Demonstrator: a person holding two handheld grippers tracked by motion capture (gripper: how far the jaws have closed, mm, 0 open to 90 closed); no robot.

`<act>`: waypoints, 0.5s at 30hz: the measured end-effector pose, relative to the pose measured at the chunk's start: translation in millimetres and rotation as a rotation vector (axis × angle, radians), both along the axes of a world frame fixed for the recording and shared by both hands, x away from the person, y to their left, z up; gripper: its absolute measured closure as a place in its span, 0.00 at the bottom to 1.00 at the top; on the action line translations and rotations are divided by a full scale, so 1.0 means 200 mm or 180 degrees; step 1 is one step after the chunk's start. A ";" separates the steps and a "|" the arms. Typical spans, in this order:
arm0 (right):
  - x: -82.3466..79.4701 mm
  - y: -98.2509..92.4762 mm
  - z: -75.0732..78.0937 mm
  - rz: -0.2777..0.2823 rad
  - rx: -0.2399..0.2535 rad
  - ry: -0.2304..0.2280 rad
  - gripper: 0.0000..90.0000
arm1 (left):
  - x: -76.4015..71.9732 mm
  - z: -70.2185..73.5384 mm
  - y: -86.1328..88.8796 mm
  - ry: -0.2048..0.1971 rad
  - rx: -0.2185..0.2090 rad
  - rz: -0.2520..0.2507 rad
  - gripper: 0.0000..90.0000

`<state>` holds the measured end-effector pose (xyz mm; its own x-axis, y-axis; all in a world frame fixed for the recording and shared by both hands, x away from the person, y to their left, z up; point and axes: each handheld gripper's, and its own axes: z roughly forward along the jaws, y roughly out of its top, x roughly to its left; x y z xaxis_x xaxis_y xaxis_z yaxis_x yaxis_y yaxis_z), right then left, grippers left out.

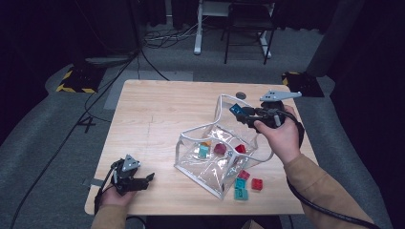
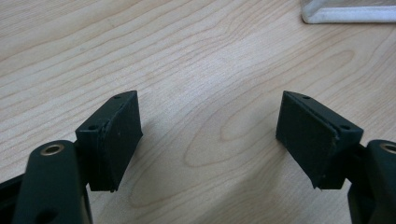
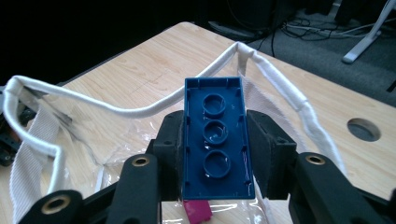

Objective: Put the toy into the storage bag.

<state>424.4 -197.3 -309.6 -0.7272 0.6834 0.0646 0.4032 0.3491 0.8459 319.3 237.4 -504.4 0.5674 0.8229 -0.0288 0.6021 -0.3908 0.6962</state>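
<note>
2 grippers over a light wooden tabletop [image 1: 157,109]. right gripper [image 1: 243,112] closed on a dark blue brick [image 3: 215,137], pads pressing its 2 long sides, hollow underside with 3 round tubes facing the camera in the right gripper view. brick held above the far right corner of a clear plastic bag [image 1: 215,167] with white fabric edging, its mouth gaping upward. inside the bag: a teal brick [image 1: 204,150] with an orange piece just behind it, plus 2 red bricks [image 1: 220,149] near the middle. on the tabletop just beside the bag's near right side: 2 more red bricks [image 1: 257,184] and 2 teal bricks [image 1: 240,193], close together. left gripper [image 1: 143,182] low at the near left corner of the tabletop, well apart from the bag, jaws spread wide with nothing between them, bare wood below in the left gripper view. round hole [image 3: 363,129] in the tabletop beyond the bag.
</note>
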 end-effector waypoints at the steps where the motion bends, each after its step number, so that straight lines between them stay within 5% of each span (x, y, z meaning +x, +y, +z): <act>1: 0.01 0.01 -0.01 -0.0005 0.0007 0.0027 0.66 | 0.00 0.00 0.00 0.0000 -0.0001 0.0000 0.25; 15: 0.11 0.10 -0.12 -0.0160 -0.0090 0.0299 0.66 | 0.00 0.00 0.00 0.0001 0.0001 -0.0001 0.25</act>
